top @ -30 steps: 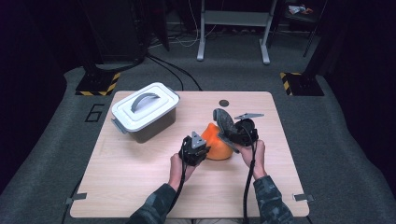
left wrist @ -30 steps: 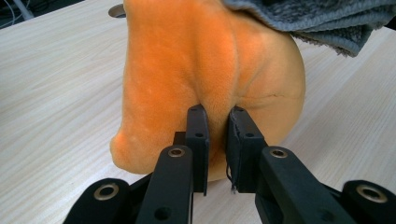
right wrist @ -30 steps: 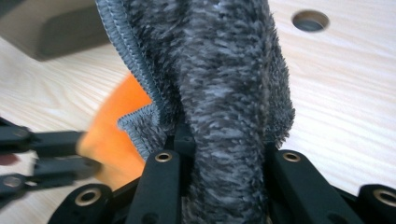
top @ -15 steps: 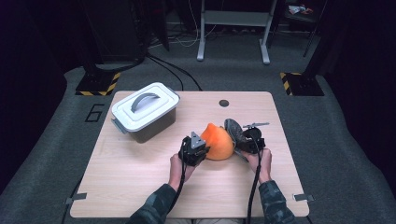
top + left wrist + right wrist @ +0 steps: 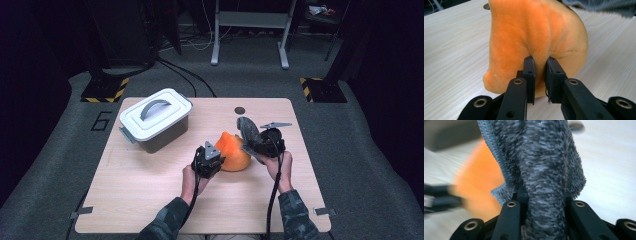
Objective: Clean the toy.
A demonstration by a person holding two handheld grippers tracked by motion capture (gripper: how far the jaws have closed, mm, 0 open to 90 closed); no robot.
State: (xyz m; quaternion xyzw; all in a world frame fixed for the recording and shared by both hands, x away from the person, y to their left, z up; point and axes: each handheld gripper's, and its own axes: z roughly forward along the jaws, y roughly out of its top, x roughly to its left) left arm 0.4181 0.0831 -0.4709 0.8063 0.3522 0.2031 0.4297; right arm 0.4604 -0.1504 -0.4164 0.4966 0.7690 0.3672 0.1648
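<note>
The jaws of the left gripper (image 5: 540,82) are nearly closed, pinching a fold of the orange plush (image 5: 536,42) low on its near side. The plush sits on the surface (image 5: 456,40), near its middle, just ahead of both hands.

The jaws of the right gripper (image 5: 541,205) are clamped on a grey fuzzy cloth (image 5: 544,170), which stands up between them and has a stitched edge along one side. In the high view this cloth (image 5: 248,131) rises above the right gripper (image 5: 260,146), just beside the plush (image 5: 232,151) on its right; whether cloth and plush touch cannot be determined.

Risks from this position:
- The left grip holds only a thin fold of pile. A sideways pull would likely let the fold slip out, or drag the plush across the surface.
- The cloth is limp above the jaws. A quick move could flop it over and out of line with the plush.
- The two grippers work close together; converging further may bring them into contact.

Farther back, a white lidded box (image 5: 155,117) stands at the left rear of the surface, well apart from the work.
</note>
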